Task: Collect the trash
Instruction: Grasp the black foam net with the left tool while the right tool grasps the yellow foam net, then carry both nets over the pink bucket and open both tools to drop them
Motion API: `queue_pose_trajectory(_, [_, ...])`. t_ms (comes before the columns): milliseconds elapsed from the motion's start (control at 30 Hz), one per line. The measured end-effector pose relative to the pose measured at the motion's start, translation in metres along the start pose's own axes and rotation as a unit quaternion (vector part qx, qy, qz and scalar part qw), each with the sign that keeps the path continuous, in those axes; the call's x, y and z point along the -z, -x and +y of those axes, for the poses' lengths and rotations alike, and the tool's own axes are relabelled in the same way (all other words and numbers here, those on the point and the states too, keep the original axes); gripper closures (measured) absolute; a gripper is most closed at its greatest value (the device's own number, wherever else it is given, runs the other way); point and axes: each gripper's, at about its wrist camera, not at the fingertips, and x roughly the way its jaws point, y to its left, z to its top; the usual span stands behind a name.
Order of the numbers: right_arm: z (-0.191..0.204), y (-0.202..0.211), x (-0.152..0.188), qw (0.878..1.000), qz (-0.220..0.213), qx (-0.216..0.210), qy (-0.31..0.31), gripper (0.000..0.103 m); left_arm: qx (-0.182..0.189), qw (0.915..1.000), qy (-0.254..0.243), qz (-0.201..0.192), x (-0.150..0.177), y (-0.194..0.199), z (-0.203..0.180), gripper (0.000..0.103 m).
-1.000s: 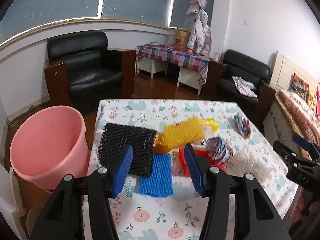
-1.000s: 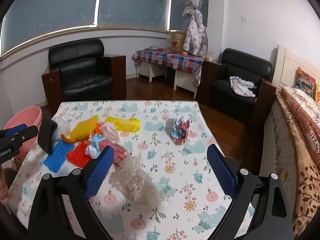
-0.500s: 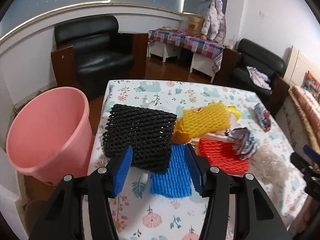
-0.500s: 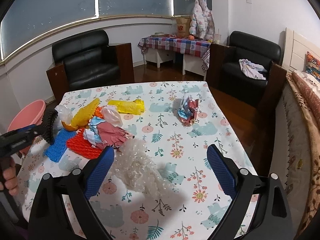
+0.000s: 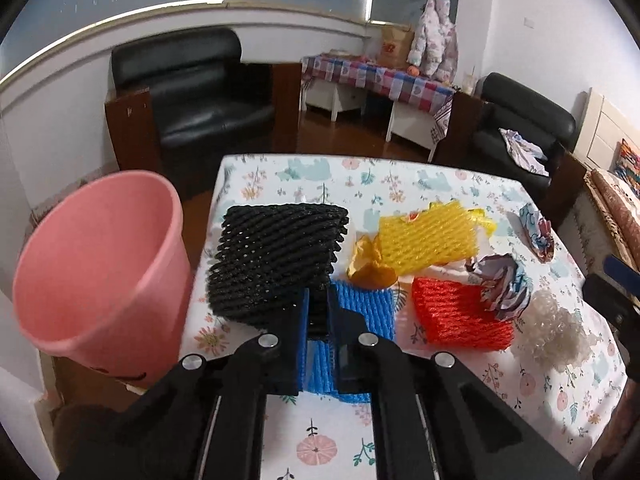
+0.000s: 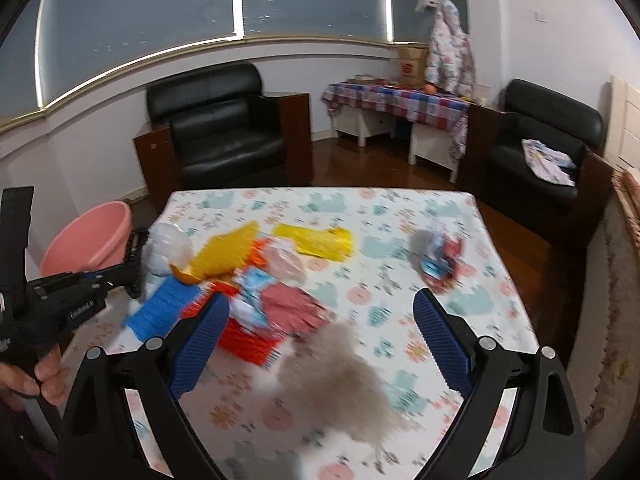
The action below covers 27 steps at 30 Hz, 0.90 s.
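Note:
A black foam net [image 5: 276, 256] lies at the table's left edge, partly over a blue foam net [image 5: 364, 308]. My left gripper [image 5: 318, 316] has its jaws closing, and the black net's near edge is pinched between the pads. A pink bucket [image 5: 96, 264] stands on the floor just left of the table. Right of the black net lie a yellow net [image 5: 428, 240], orange peel [image 5: 368, 264], a red net [image 5: 456, 312] and a crumpled wrapper [image 5: 504, 280]. My right gripper [image 6: 320, 312] is open above a clear bubble-wrap lump [image 6: 344, 392], holding nothing.
The table [image 5: 320, 432] has a floral cloth. Another crumpled wrapper [image 6: 440, 260] and a yellow bag [image 6: 320, 240] lie farther back. Black armchairs [image 5: 200, 92] stand beyond the table. A hand [image 6: 28, 380] holds the left gripper's handle at the left edge.
The left jaws went from wide open to closed on the black net's near edge. The right gripper moved in over the table toward the bubble wrap.

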Motion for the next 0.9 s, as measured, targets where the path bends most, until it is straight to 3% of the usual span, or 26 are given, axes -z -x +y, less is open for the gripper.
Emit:
queue_pose_trajectory(300, [0.034,-0.04,-0.028,0.998,0.009,-0.062,0.009,0.024,0.024,0.9991,0.014,-0.031,-0.012,0.024,0.012,0.096])
queue_pose_trajectory(433, [0.04,-0.071,-0.033,0.997,0.045,-0.07,-0.003,0.028,0.026,0.9989,0.017,-0.037,-0.013,0.03,0.017,0.096])
queue_pose_trajectory(533, [0.036,-0.091,-0.031,0.993,0.079,-0.079,-0.029,0.037,0.026,0.9987,0.021,-0.038,-0.013,0.031,0.021,0.096])
queue_pose_trajectory(633, [0.028,-0.104,-0.029,0.989,0.102,-0.092,-0.055,0.054,0.026,0.9986,0.024,-0.039,-0.012,0.031,0.024,0.096])
queue_pose_trajectory(700, [0.025,-0.109,-0.027,0.986,0.111,-0.104,-0.068,0.07,0.026,0.9986,0.026,-0.039,-0.011,0.031,0.024,0.096])
queue_pose_trajectory(900, [0.029,-0.1,-0.025,0.986,0.106,-0.113,-0.065,0.091,0.031,0.9981,0.036,-0.039,-0.012,0.029,0.03,0.096])
